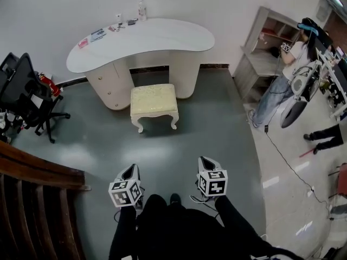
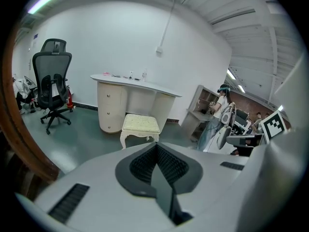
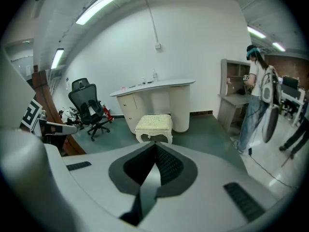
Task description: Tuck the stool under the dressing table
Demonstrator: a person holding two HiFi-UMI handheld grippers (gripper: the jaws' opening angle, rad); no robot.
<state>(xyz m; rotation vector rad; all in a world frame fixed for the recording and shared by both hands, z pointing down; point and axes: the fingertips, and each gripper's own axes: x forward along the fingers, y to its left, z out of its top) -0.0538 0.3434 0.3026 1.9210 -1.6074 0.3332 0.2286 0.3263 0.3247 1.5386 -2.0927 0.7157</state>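
Observation:
A cream cushioned stool (image 1: 154, 104) with curved white legs stands on the grey floor just in front of the white curved dressing table (image 1: 142, 38), outside its knee gap. It also shows in the left gripper view as the stool (image 2: 140, 127) and in the right gripper view as the stool (image 3: 154, 126), with the table (image 2: 130, 93) and table (image 3: 154, 98) behind. My left gripper (image 1: 130, 173) and right gripper (image 1: 207, 164) are held low near my body, well short of the stool. Both are shut with nothing between the jaws.
A black office chair (image 1: 24, 91) stands left of the table. A dark wooden railing (image 1: 38, 194) runs along the lower left. At the right a person (image 1: 282, 77) stands by a grey shelf unit (image 1: 265, 50). Small items (image 1: 116, 26) lie on the tabletop.

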